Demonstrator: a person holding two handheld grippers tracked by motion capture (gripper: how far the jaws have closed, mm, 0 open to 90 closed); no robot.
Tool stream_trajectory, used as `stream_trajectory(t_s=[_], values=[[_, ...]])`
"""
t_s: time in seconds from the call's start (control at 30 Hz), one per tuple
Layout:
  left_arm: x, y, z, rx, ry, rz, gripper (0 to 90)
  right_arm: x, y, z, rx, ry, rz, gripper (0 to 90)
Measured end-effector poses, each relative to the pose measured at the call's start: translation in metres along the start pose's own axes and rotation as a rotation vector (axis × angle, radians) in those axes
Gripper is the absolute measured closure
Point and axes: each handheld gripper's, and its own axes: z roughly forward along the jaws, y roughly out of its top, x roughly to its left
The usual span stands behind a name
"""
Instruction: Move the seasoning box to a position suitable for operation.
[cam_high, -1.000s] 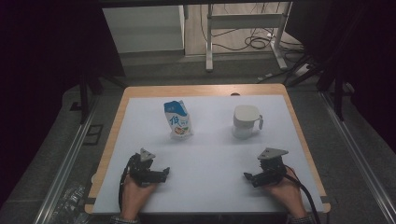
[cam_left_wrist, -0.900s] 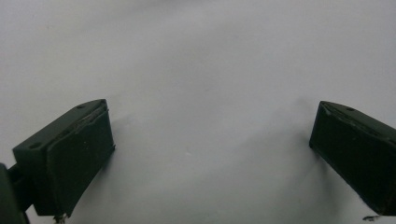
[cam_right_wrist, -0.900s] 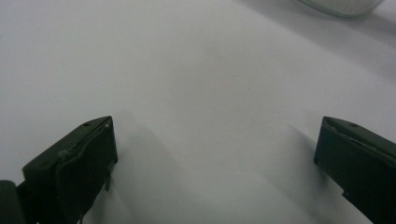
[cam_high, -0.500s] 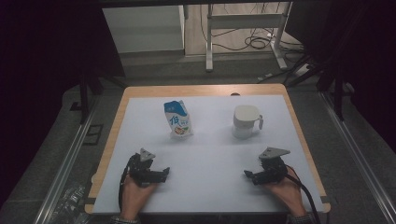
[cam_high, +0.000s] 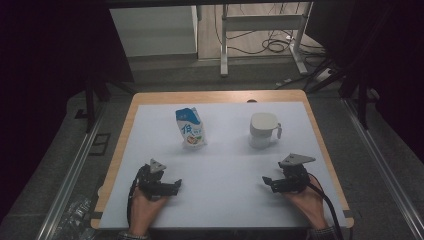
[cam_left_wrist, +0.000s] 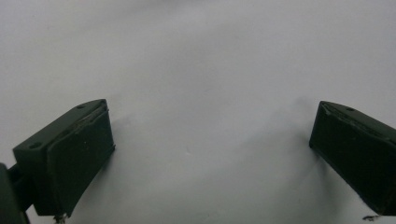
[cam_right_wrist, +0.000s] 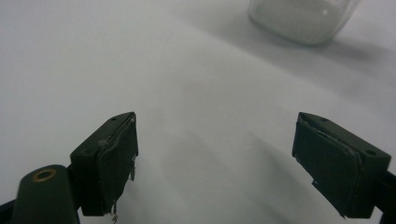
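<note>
Both grippers are parked on the near edge of the white table (cam_high: 220, 200), pointing in at each other. The left gripper (cam_high: 176, 186) has its jaws spread wide with nothing between them, same deal for the right gripper (cam_high: 266, 181). Further back, left of centre, a blue-and-white milk carton (cam_high: 190, 127) stands upright; it's got a big blue character printed on it that I can't actually read. The white lidded jug (cam_high: 263, 130) sits far right, well apart from the carton.
</note>
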Motion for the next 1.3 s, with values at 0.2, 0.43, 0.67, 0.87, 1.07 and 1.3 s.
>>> stream_trajectory(t_s=[0.2,0.43,0.67,0.87,1.07,1.3], values=[[0.000,0.000,0.000,0.000,0.000,0.000,0.0,-0.003,0.002,-0.001,-0.042,-0.042,-0.006,23.6],[0.000,0.000,0.000,0.000,0.000,0.000,0.0,-0.006,0.007,0.000,-0.035,-0.064,0.015,26.2],[0.000,0.000,0.000,0.000,0.000,0.000,0.0,-0.016,0.015,-0.003,-0.088,-0.093,0.077,27.8],[0.000,0.000,0.000,0.000,0.000,0.000,0.0,-0.026,0.020,-0.002,-0.097,-0.134,0.110,33.7],[0.000,0.000,0.000,0.000,0.000,0.000,0.0,-0.032,0.021,-0.002,-0.106,-0.188,0.104,43.6],[0.000,0.000,0.000,0.000,0.000,-0.001,0.0,-0.040,0.030,0.000,-0.116,-0.232,0.102,48.3]])
